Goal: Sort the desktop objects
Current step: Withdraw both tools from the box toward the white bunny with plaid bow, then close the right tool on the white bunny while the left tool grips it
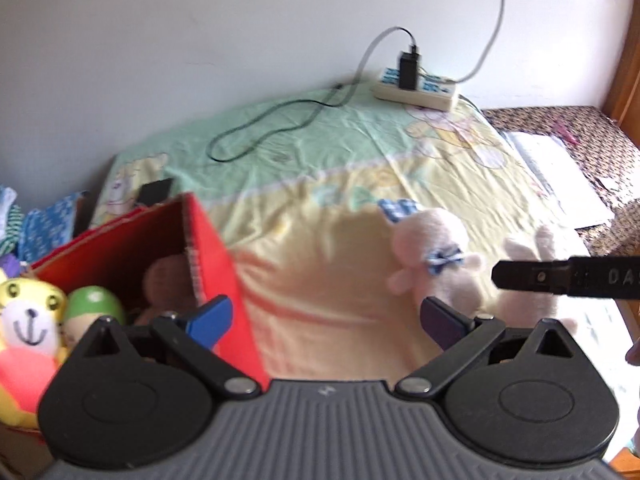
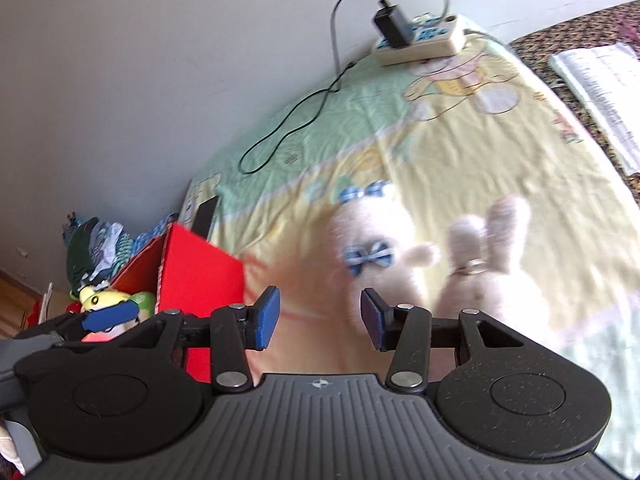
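Two plush toys lie on the yellow-green blanket (image 1: 320, 152): a white plush with a blue checked bow (image 1: 432, 252) (image 2: 376, 236) and a pale rabbit plush (image 1: 532, 248) (image 2: 492, 256) to its right. A red box (image 1: 212, 248) (image 2: 200, 272) at the left holds several toys, among them a yellow tiger plush (image 1: 28, 312) and a brown one (image 1: 168, 280). My left gripper (image 1: 325, 320) is open wide beside the box, with nothing between its fingers. My right gripper (image 2: 320, 322) is open and empty, just short of the white plush. One of its black fingers (image 1: 528, 276) shows in front of the rabbit.
A power strip (image 1: 416, 88) (image 2: 420, 40) with a black charger stands by the wall, its black cable (image 1: 264, 132) looped over the blanket. A dark flat object (image 1: 154, 192) lies behind the box. Papers (image 1: 556, 176) (image 2: 600, 80) lie at the right, piled clothes (image 2: 96, 248) at the left.
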Motion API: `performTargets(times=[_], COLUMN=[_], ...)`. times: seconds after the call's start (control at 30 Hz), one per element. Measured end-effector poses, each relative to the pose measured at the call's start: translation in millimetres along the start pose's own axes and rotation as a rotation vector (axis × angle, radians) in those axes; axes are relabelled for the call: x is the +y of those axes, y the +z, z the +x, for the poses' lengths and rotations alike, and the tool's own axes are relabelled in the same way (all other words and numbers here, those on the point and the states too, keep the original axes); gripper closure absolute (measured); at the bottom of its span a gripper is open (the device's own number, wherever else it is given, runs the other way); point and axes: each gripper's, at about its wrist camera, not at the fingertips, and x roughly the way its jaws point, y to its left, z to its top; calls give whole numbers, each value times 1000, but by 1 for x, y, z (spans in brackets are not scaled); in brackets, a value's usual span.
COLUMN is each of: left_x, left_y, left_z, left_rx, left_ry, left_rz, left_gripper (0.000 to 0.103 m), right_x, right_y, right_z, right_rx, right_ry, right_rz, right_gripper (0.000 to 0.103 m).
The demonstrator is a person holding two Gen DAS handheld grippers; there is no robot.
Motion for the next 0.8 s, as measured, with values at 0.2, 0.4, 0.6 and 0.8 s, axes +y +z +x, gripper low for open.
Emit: performTargets(times=[0.2, 0.4, 0.6, 0.8], left_x=[-25, -33, -24, -21], left_y=[3, 4, 2, 7], left_z=[37, 69, 103, 127], left_rx=[64, 71, 77, 62], left_ry=[-88, -120, -117, -152], left_rz=[-32, -46, -94, -130], left_gripper=[3, 3, 3, 2], right_x=[-25, -31, -33, -41], right_y=[13, 26, 40, 52], right_z=[-13, -5, 18, 53], right_rx=[-6, 3, 25, 78], right_ry=[-63, -82, -83, -55], right_rz=[8, -11, -47, -26], right_gripper=[52, 49, 48, 43])
